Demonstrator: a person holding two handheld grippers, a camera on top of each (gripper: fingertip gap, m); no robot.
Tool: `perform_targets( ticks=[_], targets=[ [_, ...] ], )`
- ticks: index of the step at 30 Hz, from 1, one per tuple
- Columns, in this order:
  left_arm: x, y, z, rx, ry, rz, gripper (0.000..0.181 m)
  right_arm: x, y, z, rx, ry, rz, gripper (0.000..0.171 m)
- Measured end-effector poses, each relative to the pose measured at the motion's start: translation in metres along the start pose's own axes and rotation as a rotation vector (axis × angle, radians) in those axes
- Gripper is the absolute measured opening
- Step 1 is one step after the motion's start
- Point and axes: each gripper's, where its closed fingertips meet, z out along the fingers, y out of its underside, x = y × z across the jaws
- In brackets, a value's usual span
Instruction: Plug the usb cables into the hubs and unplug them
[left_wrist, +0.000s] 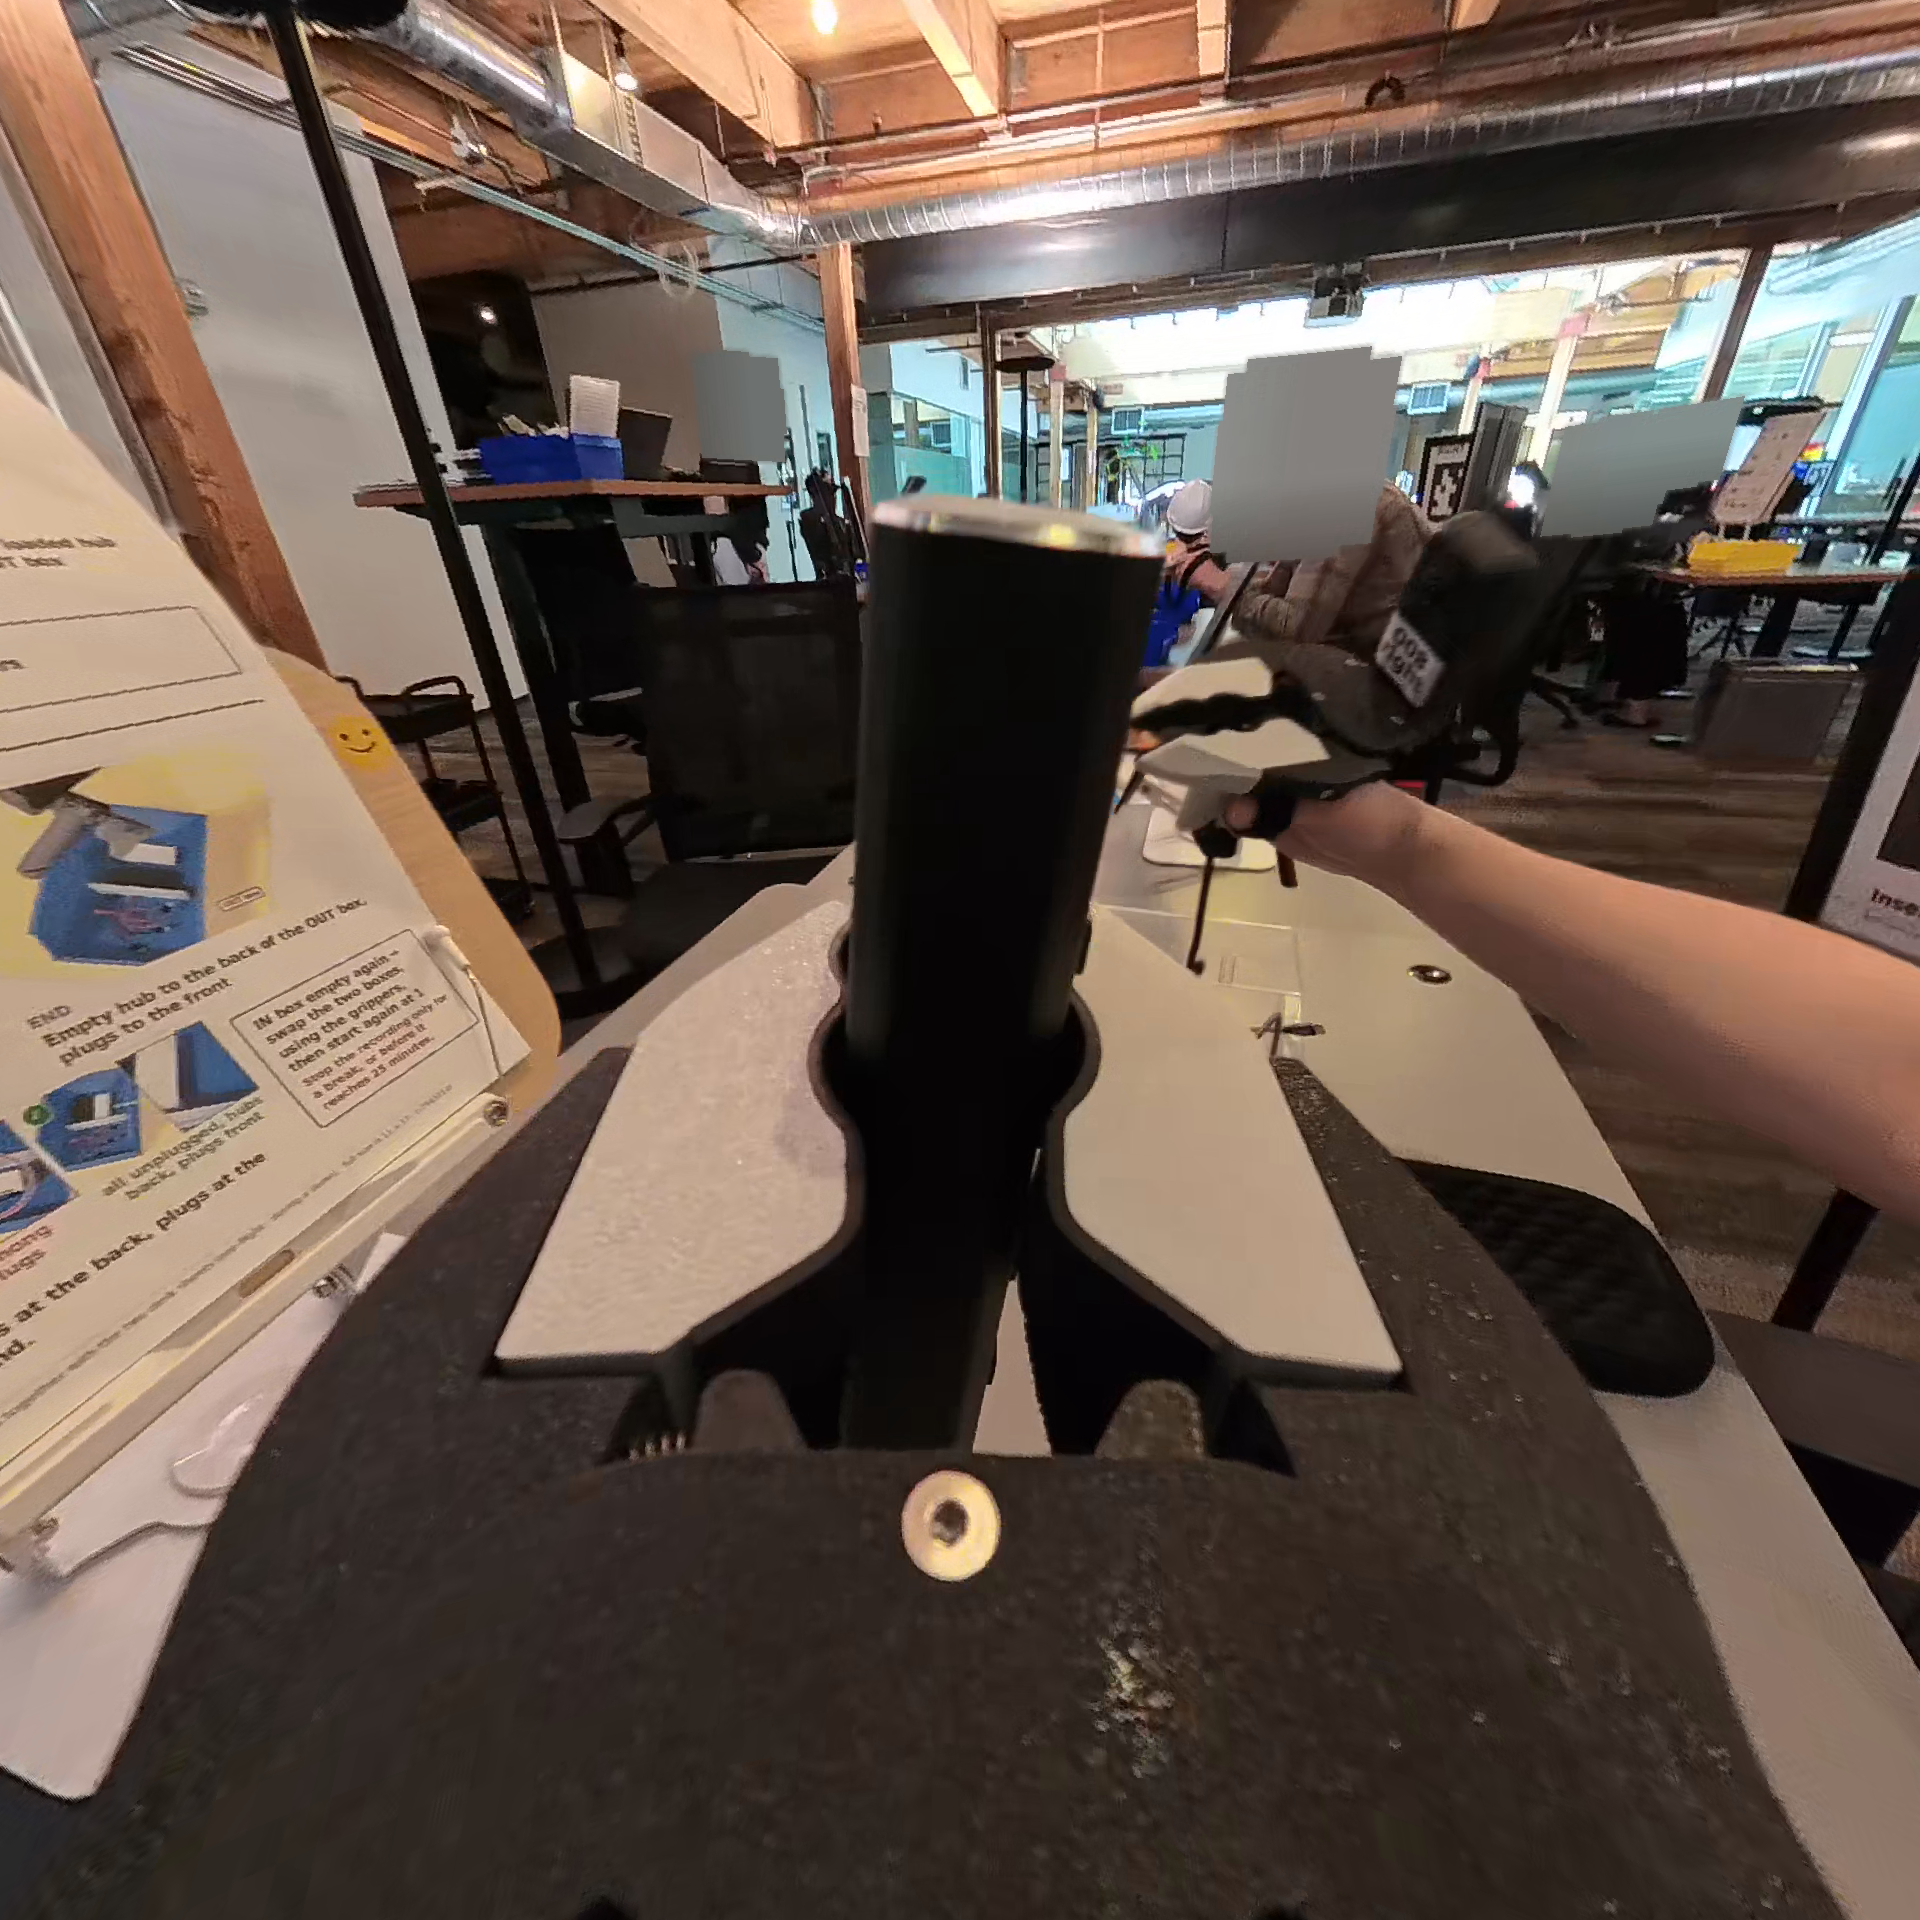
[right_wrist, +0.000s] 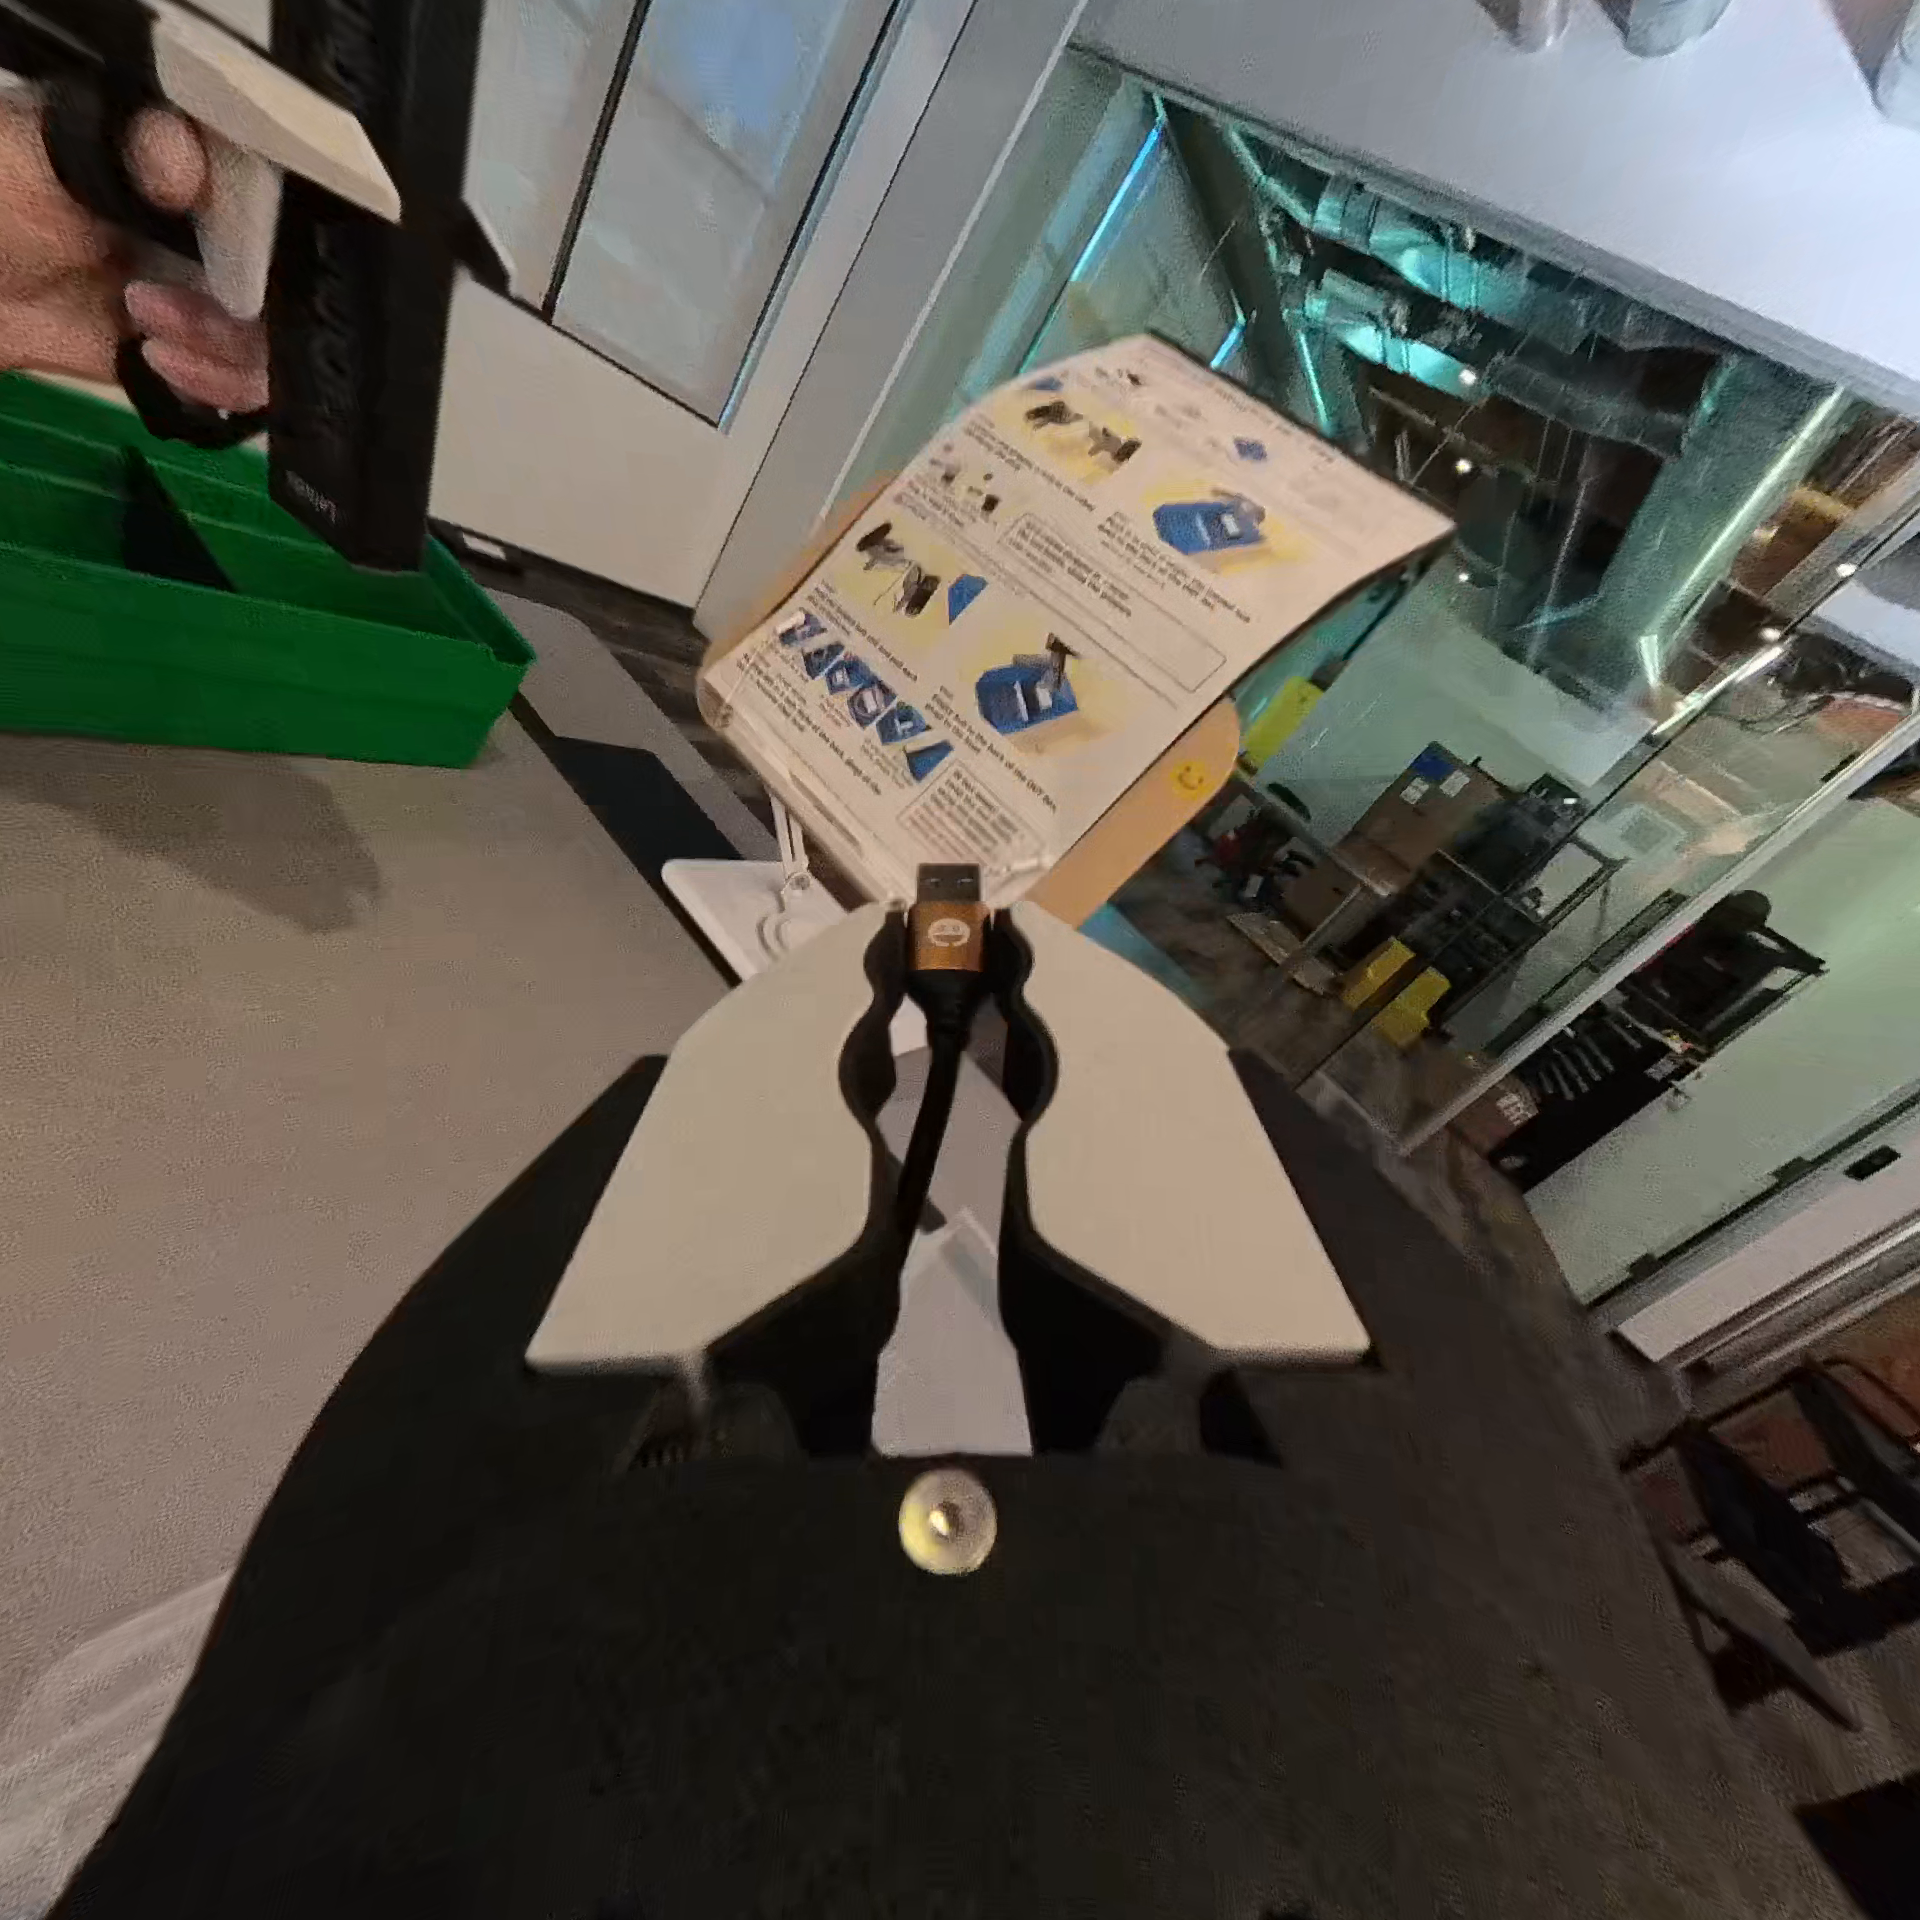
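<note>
My left gripper (left_wrist: 961, 1023) is shut on a long black USB hub (left_wrist: 987, 790) that stands upright between its white fingers (left_wrist: 707, 1132), its silver end cap on top. The same hub (right_wrist: 353, 312) shows at the upper left of the right wrist view, held in the air. My right gripper (right_wrist: 943, 940) is shut on a USB cable's orange plug (right_wrist: 943, 935); its metal tip points forward and its black cord runs back between the fingers. The right gripper (left_wrist: 1174, 748) also shows in the left wrist view, right of the hub, with the cord hanging below it.
A green divided bin (right_wrist: 239, 644) sits on the grey table (right_wrist: 260, 1039) at left, below the hub. An instruction sheet on a stand (right_wrist: 1049, 623) stands at the table's far edge; it also shows at left (left_wrist: 177, 935). A person's forearm (left_wrist: 1621, 966) reaches in from the right. Spacing between my two grippers at the tips: around 25 centimetres.
</note>
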Motion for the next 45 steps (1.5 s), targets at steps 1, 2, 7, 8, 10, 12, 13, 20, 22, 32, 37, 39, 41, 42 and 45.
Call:
perform_targets(
  ticks=[1,2,7,8,10,12,13,20,22,32,37,39,41,42,45],
  targets=[
    [0.002,0.003,0.003,-0.015,0.002,0.008,0.031,0.0,0.017,-0.003,-0.032,-0.02,0.034,0.017],
    [0.004,0.005,0.006,-0.03,0.003,0.012,0.03,-0.002,0.035,-0.006,-0.064,-0.047,0.085,0.017],
    [0.011,0.02,0.02,-0.099,0.027,0.008,0.03,-0.03,0.11,-0.027,-0.255,-0.173,0.255,0.016],
    [0.013,0.022,0.023,-0.11,0.035,0.007,0.031,-0.037,0.126,-0.033,-0.318,-0.198,0.279,0.016],
    [0.018,0.028,0.029,-0.132,0.053,0.008,0.031,-0.051,0.157,-0.043,-0.461,-0.249,0.335,0.016],
    [0.024,0.032,0.034,-0.152,0.07,0.01,0.031,-0.06,0.183,-0.054,-0.615,-0.265,0.392,0.022],
    [0.027,0.034,0.036,-0.159,0.08,0.01,0.031,-0.061,0.196,-0.059,-0.694,-0.248,0.418,0.034],
    [0.043,0.046,0.047,-0.211,0.139,0.002,0.031,-0.03,0.175,-0.077,-0.76,-0.084,0.439,0.067],
    [0.044,0.048,0.048,-0.221,0.142,0.008,0.031,-0.005,0.154,-0.083,-0.716,0.043,0.372,0.072],
    [0.062,0.029,0.043,-0.125,0.279,-0.132,0.031,-0.019,0.017,-0.049,-0.286,0.106,0.253,0.066],
    [0.085,0.02,0.044,-0.06,0.46,-0.292,0.031,-0.128,-0.052,0.022,0.042,-0.257,0.461,0.065],
    [0.092,0.02,0.046,-0.058,0.499,-0.321,0.031,-0.156,-0.057,0.046,0.086,-0.344,0.555,0.065],
    [0.095,0.025,0.048,-0.082,0.503,-0.314,0.031,-0.179,-0.058,0.067,0.103,-0.439,0.629,0.065],
    [0.096,0.028,0.049,-0.102,0.5,-0.307,0.031,-0.187,-0.057,0.076,0.108,-0.471,0.65,0.063],
    [0.104,0.039,0.049,-0.179,0.562,-0.327,0.031,-0.198,-0.062,0.086,0.172,-0.551,0.69,0.029]
  ],
)
